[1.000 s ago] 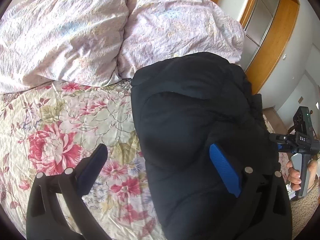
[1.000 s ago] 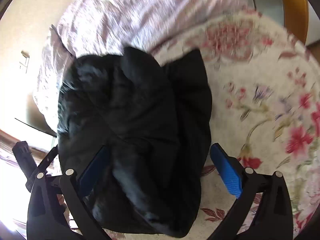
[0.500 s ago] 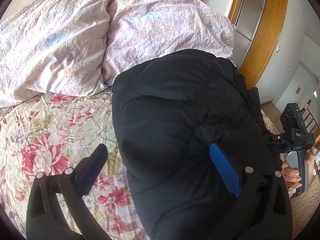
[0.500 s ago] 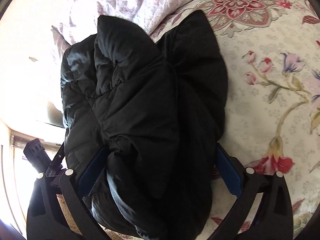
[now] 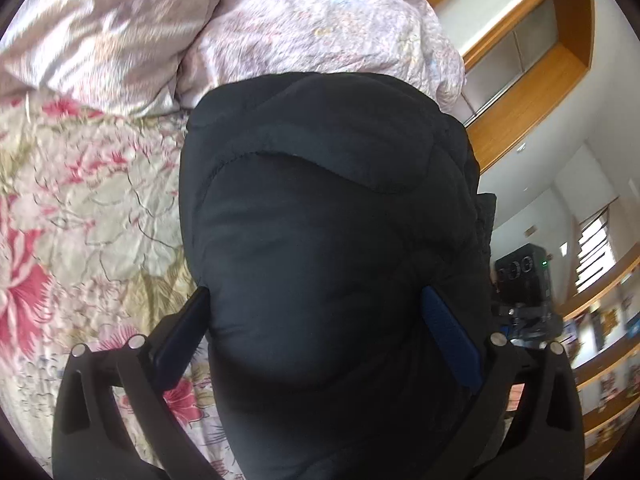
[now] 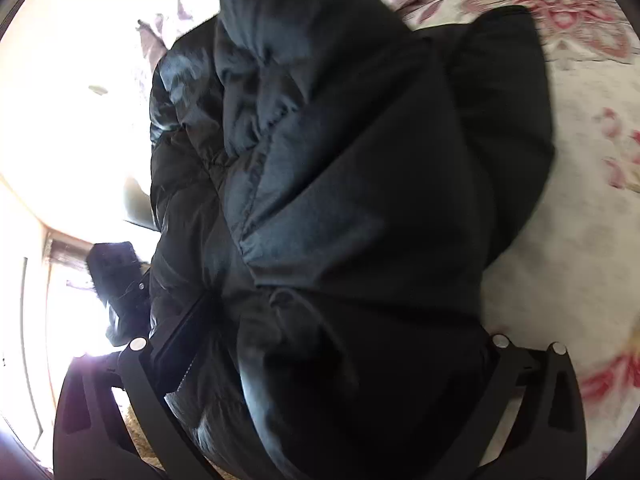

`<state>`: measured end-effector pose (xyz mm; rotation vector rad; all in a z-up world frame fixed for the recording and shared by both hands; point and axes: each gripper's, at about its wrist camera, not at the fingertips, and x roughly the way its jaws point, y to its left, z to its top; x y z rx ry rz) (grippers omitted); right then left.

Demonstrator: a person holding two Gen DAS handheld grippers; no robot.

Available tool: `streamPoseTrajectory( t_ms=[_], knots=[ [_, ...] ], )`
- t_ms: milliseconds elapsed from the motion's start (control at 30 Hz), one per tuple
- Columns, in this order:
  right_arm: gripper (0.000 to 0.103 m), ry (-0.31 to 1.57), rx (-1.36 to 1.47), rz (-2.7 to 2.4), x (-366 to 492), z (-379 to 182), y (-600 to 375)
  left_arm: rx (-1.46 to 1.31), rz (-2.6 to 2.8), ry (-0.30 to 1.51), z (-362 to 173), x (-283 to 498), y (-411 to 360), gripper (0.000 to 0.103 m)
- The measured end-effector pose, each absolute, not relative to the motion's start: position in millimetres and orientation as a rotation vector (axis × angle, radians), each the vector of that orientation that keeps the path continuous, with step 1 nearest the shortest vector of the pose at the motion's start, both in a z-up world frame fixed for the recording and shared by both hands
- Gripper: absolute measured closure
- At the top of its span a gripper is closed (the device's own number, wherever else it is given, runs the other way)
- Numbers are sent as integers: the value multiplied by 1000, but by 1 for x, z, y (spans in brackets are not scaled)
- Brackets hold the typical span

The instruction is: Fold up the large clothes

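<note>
A folded black puffer jacket [image 5: 320, 220] lies on the floral bedspread [image 5: 88, 200], near the bed's edge. My left gripper [image 5: 316, 320] is open, and the jacket bulges up between its two fingers. The jacket fills the right wrist view [image 6: 340, 200] too. My right gripper [image 6: 340, 340] is open with the jacket's bulk between its fingers; the right finger is hidden under the fabric. The right gripper's body shows in the left wrist view [image 5: 524, 280], beyond the jacket's right edge.
Two pale floral pillows [image 5: 280, 20] lie at the head of the bed behind the jacket. A wooden wardrobe [image 5: 532, 80] stands to the right of the bed. The bedspread shows beside the jacket in the right wrist view [image 6: 580, 220].
Both grippers have moved in onto the jacket from opposite sides. It now sits between the fingers of each, and fills far more of both views.
</note>
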<state>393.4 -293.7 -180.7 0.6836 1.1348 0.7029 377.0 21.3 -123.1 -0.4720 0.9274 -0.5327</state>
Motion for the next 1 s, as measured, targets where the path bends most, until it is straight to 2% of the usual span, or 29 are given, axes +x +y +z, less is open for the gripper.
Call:
streamPoseTrajectory(
  t_ms=[133,200,233,300,400,533,800,833,867,900,1000],
  knots=[
    [1,1120,709,755,395,-181,-280,-559,-577,919,-133,379,31,2],
    [3,1101,747,797,393,-183,-270,-577,-587,880,-131,372,36,17],
    [5,1096,761,809,393,-184,-267,-590,-590,862,-129,369,41,21],
    [18,1091,788,841,393,-184,-257,-602,-579,837,-123,364,56,32],
    [38,1078,759,890,395,-173,-233,-570,-534,797,-110,354,79,35],
    [44,1042,649,930,411,-149,-182,-543,-427,743,-95,341,117,35],
    [44,1029,532,888,438,-142,-106,-485,-240,689,-94,329,172,34],
    [40,1048,524,853,440,-150,-101,-457,-216,705,-102,334,172,33],
    [29,1061,530,810,441,-158,-100,-434,-193,714,-108,337,175,27],
    [23,1070,552,760,440,-165,-101,-412,-170,712,-111,338,173,22],
    [13,1046,545,659,428,-161,-111,-310,-112,691,-105,332,164,15]
  ],
)
